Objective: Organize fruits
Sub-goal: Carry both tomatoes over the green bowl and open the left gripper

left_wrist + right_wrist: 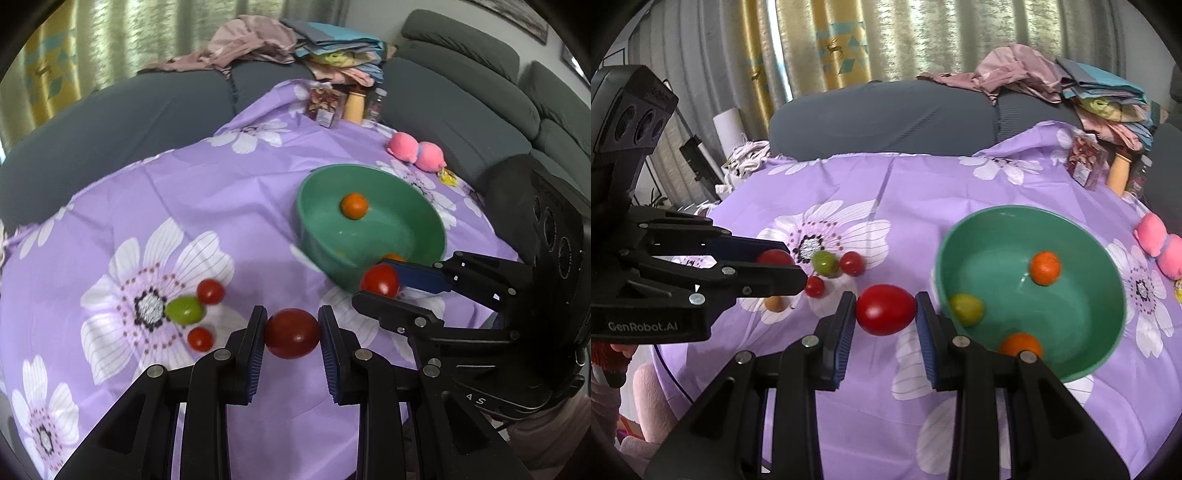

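My left gripper (292, 334) is shut on a dark red tomato (292, 333), held above the purple cloth. My right gripper (886, 309) is shut on a bright red tomato (885, 309), just left of the green bowl (1089, 347). The bowl holds two oranges (1045, 268) and a yellow-green fruit (967, 308). On the cloth lie a green fruit (184, 310) with two small red tomatoes (210, 291) beside it. The right gripper (380, 282) shows in the left wrist view at the bowl's (314, 206) near rim. The left gripper (783, 266) shows in the right wrist view beside the loose fruits.
A flowered purple cloth (229, 184) covers the table. Jars and a bottle (352, 105) stand at the far edge. A pink plush toy (417, 149) lies beyond the bowl. A grey sofa (461, 110) with piled clothes surrounds the table. An orange-brown fruit (775, 303) lies under the left gripper.
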The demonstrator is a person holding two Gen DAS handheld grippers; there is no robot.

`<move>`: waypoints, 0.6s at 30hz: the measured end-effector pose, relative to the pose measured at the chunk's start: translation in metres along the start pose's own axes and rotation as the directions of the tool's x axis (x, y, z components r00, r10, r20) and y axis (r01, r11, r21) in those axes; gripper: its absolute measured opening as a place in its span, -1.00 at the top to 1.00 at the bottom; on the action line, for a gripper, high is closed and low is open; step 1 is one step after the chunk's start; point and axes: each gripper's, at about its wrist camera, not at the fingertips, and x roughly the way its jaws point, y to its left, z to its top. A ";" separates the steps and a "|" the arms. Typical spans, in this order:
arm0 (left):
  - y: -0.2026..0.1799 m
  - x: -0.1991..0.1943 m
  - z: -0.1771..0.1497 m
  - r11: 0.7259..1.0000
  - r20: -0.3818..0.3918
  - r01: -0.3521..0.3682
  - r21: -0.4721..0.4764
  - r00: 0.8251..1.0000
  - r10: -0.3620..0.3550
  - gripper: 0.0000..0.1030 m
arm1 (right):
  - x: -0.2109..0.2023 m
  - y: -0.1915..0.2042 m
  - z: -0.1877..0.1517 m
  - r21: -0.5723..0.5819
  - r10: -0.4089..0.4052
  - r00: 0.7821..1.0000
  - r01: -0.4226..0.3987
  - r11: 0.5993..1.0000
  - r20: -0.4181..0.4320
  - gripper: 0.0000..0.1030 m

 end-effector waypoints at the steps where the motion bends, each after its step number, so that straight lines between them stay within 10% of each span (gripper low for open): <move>1: -0.003 0.001 0.003 1.000 0.001 0.001 0.008 1.000 -0.001 0.45 | -0.001 -0.003 0.000 0.006 -0.003 1.000 0.003 1.000 0.003 0.36; 18: -0.041 0.026 0.039 0.994 -0.009 0.048 0.095 0.999 -0.047 0.45 | -0.010 -0.052 -0.007 0.106 -0.056 0.998 0.052 0.993 0.038 0.36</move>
